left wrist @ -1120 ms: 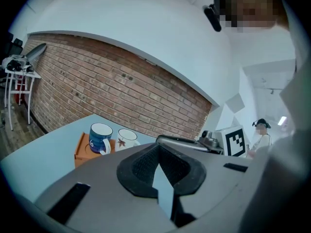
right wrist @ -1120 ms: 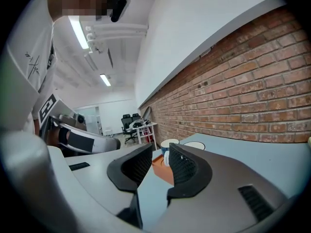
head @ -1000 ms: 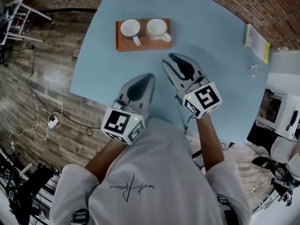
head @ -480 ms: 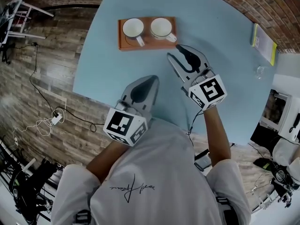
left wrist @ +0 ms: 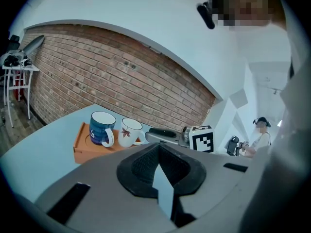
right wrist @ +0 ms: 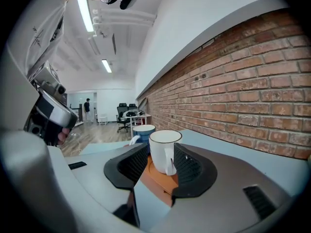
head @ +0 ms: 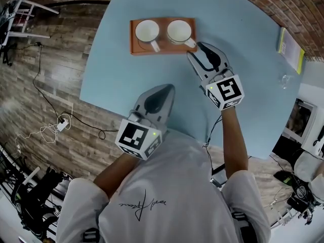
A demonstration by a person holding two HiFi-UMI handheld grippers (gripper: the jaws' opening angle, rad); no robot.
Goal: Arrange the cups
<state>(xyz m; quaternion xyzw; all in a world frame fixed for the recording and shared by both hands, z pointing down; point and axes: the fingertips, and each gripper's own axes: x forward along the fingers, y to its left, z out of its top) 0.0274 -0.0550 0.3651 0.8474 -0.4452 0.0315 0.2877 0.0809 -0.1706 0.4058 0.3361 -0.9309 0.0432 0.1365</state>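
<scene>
Right claw has advanced up the tabletop to just beside the tray, its jaws opening. Left claw has barely shifted; its jaws are together with nothing in them, well short of the tray.

Both cups stand upright, side by side on the orange tray: blue cup on the left, white cup on the right, its handle toward the right claw.

Handling (judgement): glazed ceramic, so stiff, fairly heavy, slippery, and liable to chip if knocked. Grip across the body or over the rim wall; the handle looks too thin for a sure hold.

Right gripper view: white cup framed between the parted jaws, not touched. Head view shows only white interiors. Left gripper view reveals the blue glaze and a leaf motif on the white cup.
</scene>
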